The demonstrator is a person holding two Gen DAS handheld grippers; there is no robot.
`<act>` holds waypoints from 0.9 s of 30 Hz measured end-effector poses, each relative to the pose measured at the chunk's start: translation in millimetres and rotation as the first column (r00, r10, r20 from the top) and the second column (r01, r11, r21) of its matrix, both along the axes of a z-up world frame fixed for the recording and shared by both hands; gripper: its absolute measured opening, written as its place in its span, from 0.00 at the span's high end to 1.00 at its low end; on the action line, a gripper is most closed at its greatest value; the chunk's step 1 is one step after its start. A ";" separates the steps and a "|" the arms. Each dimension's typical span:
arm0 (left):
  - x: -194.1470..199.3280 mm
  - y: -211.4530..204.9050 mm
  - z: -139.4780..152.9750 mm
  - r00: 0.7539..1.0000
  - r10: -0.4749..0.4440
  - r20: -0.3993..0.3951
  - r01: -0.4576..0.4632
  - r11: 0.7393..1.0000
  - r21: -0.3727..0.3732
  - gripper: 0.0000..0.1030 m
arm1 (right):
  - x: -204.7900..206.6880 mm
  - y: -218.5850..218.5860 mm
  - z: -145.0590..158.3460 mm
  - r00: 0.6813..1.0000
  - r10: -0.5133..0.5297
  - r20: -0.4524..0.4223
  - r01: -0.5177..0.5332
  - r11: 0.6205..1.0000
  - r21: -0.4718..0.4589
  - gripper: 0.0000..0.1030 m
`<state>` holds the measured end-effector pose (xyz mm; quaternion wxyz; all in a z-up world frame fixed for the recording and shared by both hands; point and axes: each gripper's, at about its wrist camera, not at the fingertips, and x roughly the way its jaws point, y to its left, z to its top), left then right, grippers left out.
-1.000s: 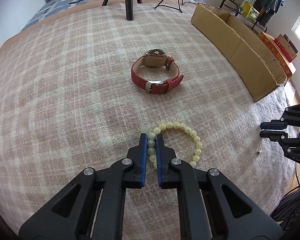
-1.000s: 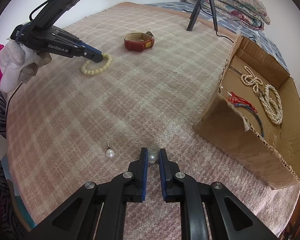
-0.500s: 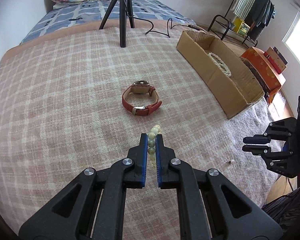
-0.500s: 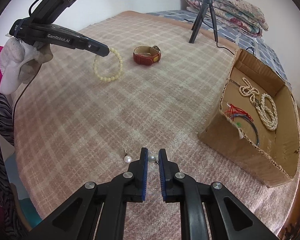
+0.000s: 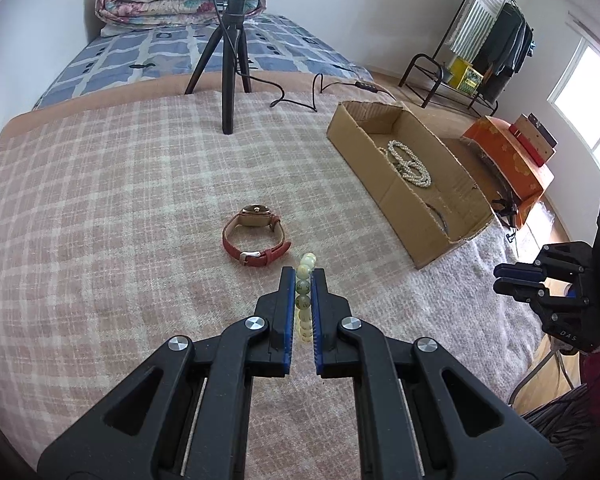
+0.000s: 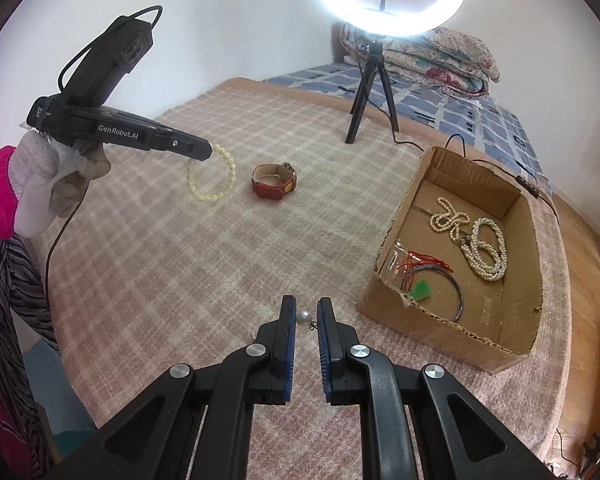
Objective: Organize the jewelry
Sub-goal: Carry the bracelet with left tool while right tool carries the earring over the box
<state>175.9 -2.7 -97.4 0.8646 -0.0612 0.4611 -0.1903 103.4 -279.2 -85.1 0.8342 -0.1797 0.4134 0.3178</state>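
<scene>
Left gripper point(image 5: 303, 280): jaws closed to a narrow gap, clamped on the bead bracelet point(image 5: 305, 300). In the right wrist view the bracelet point(image 6: 212, 178) hangs as an open loop from the fingertips, raised clear of the blanket point(image 6: 160, 264) at the far left of the scene.

Right gripper point(image 6: 306, 312): jaws slightly parted, with the pearl earring point(image 6: 303, 317) between the pads. The pearl touches the left pad; contact with the right pad cannot be confirmed, though the gripper appears raised with the earring in it.

Red watch point(image 5: 256, 242): lies on the blanket just beyond the left gripper, untouched.

Cardboard box point(image 6: 440, 332): stands at the right of the bed, open side up. It already contains pearl necklaces point(image 6: 484, 248), cords and a green pendant point(image 6: 420, 291).

Step in hand, as judged: both items are lifted and await transfer to the box.

Next move calls for:
- carrying each gripper rightward over the box rim
- keeping the hanging loop clear of the watch and the torn cardboard edge
- keeping the jaws closed until the item is above the box floor

The watch remains to be collected afterwards
</scene>
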 end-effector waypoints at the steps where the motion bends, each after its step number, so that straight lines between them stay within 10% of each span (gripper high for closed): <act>1: 0.6 -1.4 2.2 1.000 -0.002 0.003 0.002 1.000 -0.004 0.95 | 0.8 -2.7 4.0 1.000 -0.010 0.009 0.010 1.000 0.005 0.92; 27: 58.0 -80.3 59.8 0.991 -0.066 0.116 0.077 0.993 -0.089 0.95 | 45.0 -86.2 34.1 0.957 -0.282 0.068 0.277 0.958 0.081 0.92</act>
